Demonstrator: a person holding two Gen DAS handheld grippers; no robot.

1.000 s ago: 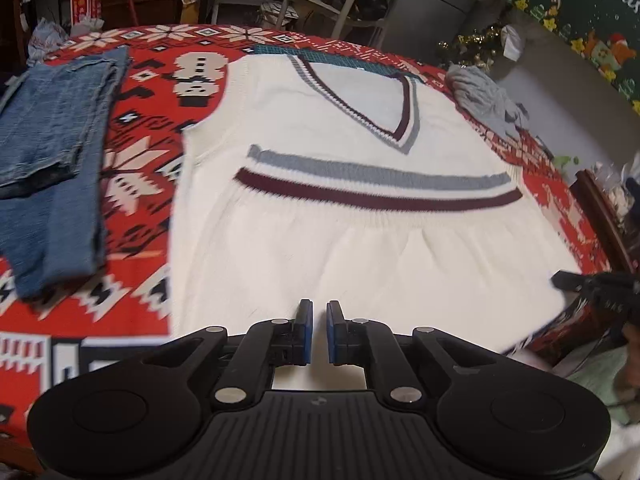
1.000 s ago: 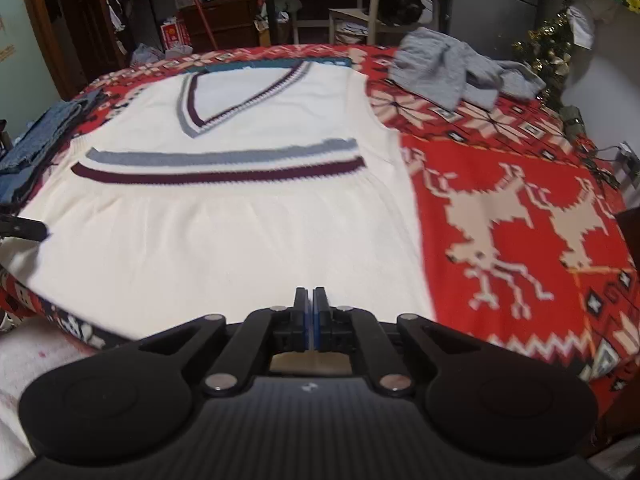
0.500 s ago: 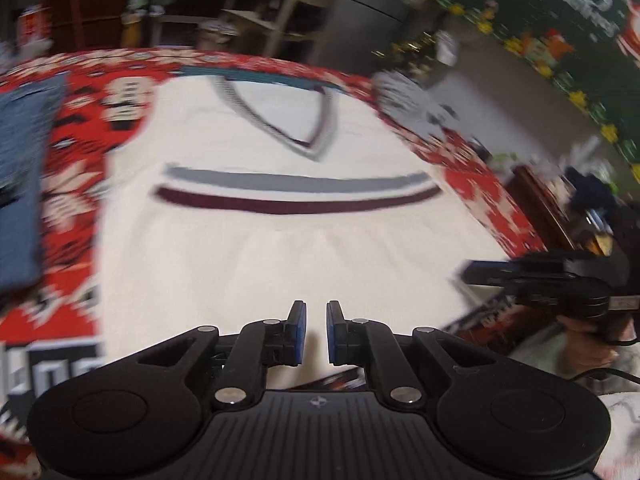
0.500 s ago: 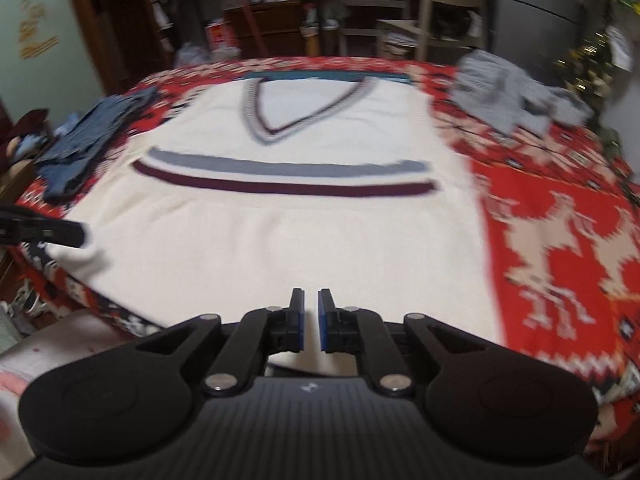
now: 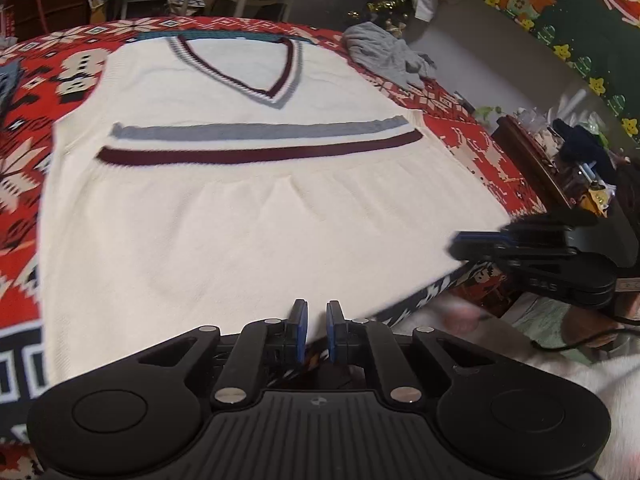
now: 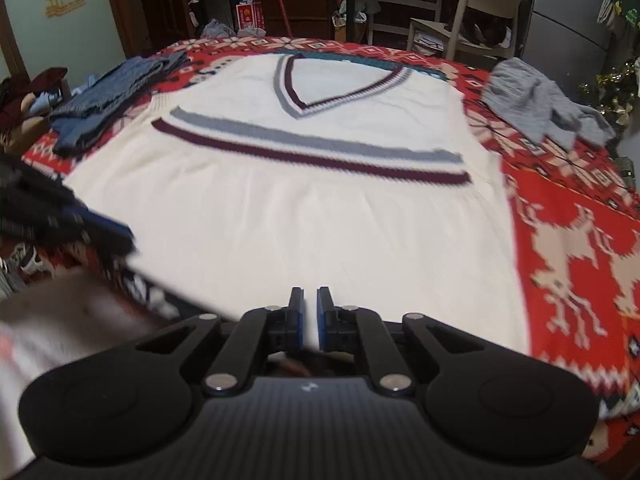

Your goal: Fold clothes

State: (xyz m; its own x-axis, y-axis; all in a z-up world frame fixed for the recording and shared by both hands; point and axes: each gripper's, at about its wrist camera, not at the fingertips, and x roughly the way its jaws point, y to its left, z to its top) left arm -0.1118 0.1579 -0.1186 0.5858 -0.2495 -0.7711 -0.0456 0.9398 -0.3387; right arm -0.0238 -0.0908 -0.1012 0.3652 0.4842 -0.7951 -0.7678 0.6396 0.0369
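Grippers level at the near hem of the cream knitted V-neck vest (image 5: 256, 216), which lies flat on the red patterned Christmas tablecloth (image 6: 568, 240). Left gripper (image 5: 317, 320) and right gripper (image 6: 309, 308) each show blue pads slightly apart, holding nothing. Vest's long axis runs away from both cameras, neckline at the far end, hem overhanging the table's near edge.

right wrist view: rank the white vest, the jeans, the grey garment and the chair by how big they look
1. White vest, by far the largest.
2. Jeans and grey garment: look about alike, so no ranking between them.
3. Chair: looks smallest, but it stands farthest back and is partly hidden.
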